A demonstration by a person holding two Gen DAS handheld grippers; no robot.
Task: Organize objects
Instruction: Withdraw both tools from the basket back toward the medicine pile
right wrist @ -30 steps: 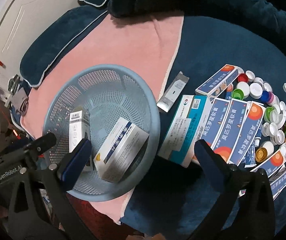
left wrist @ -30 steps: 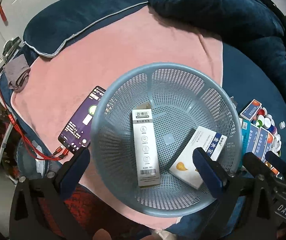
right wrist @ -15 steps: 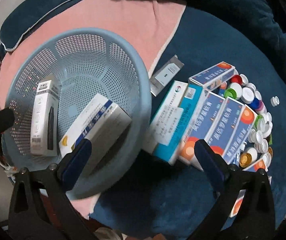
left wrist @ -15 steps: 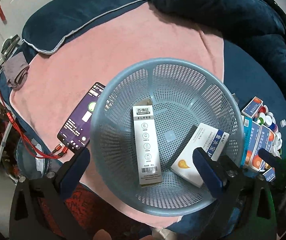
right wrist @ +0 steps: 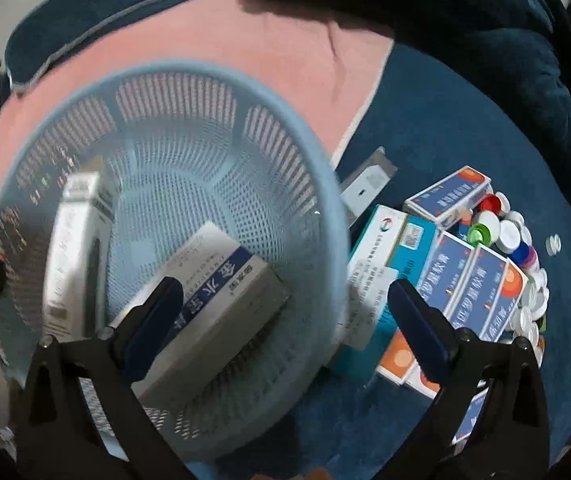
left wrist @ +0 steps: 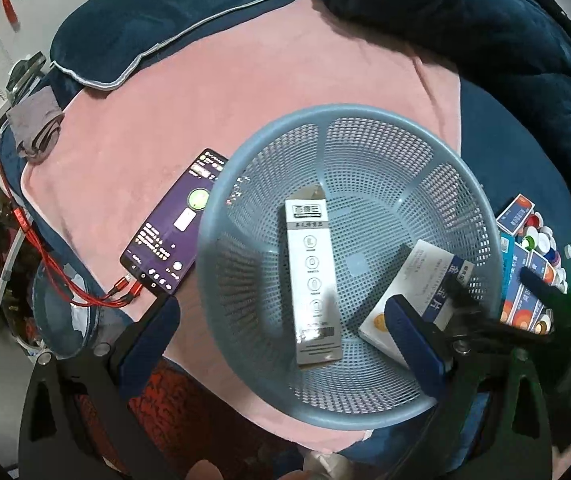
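Left gripper [left wrist: 285,344] spread wide, empty, above blue mesh basket [left wrist: 481,204] on pink blanket [left wrist: 245,92]. Inside basket: tall grey carton [left wrist: 312,276] between the fingers, white-and-blue medicine box [left wrist: 417,292] by the right finger. Right gripper [right wrist: 285,320] wide, empty, straddling basket rim; teal-and-white box [right wrist: 389,252] just outside.

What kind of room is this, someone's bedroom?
Probably a bedroom: the blue basket sits on a pink blanket spread over dark blue bedding, with a charging phone beside it and medicine boxes nearby.
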